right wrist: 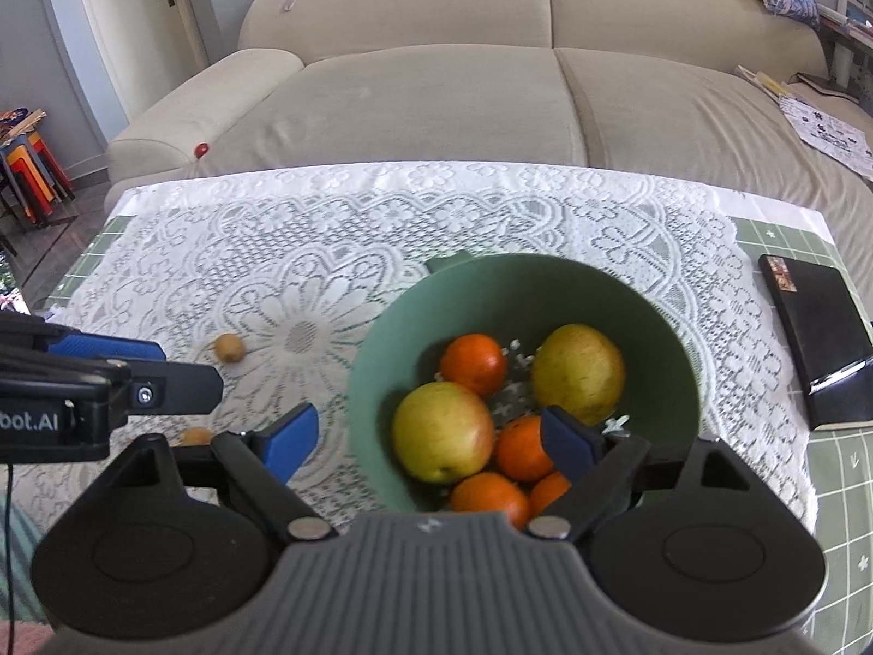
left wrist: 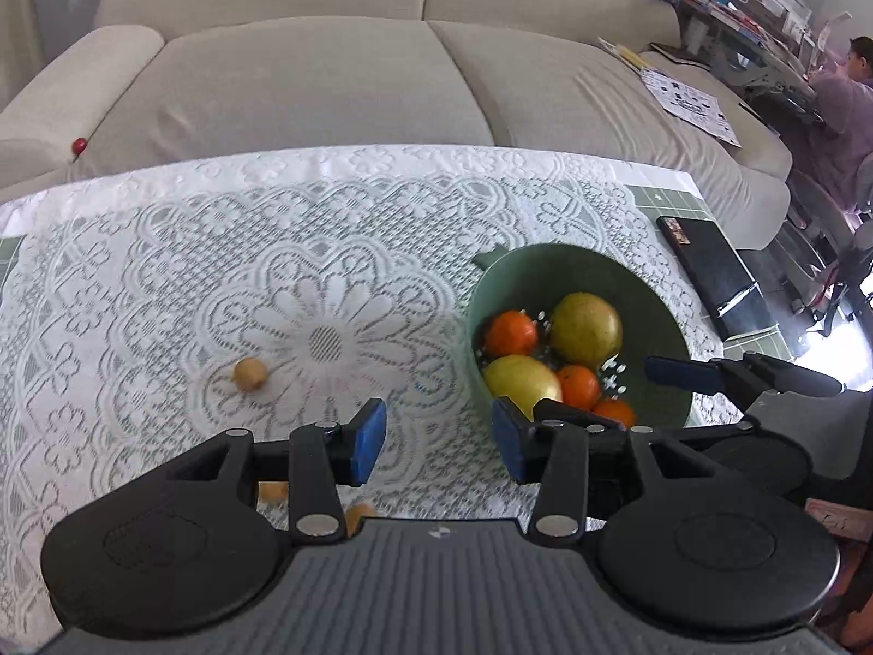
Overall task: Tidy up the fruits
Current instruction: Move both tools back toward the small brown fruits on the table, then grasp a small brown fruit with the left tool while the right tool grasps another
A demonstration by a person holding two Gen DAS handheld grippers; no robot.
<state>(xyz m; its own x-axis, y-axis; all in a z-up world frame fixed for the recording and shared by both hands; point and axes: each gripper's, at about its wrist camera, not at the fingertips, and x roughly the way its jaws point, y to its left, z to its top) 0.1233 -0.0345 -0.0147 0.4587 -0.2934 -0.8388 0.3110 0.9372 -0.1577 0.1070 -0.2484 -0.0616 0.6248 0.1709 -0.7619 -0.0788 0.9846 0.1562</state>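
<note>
A green colander bowl (right wrist: 545, 284) stands on the lace tablecloth and holds two yellow-green apples (right wrist: 443, 432) and several oranges (right wrist: 473, 364); it also shows in the left wrist view (left wrist: 562, 267). My right gripper (right wrist: 428, 445) is open and empty, hovering over the bowl's near left rim. My left gripper (left wrist: 439, 442) is open and empty, just left of the bowl. A small tan fruit (left wrist: 250, 374) lies on the cloth left of the bowl, also in the right wrist view (right wrist: 229, 347). Two more small tan fruits (left wrist: 273, 491) lie partly hidden under my left gripper.
The table (right wrist: 785, 251) has a green gridded top under the lace cloth. A black box (right wrist: 818, 338) lies at the right edge. A beige sofa (right wrist: 436, 98) stands behind the table, with a small red ball (right wrist: 202, 150) on it. A person (left wrist: 851, 98) sits at far right.
</note>
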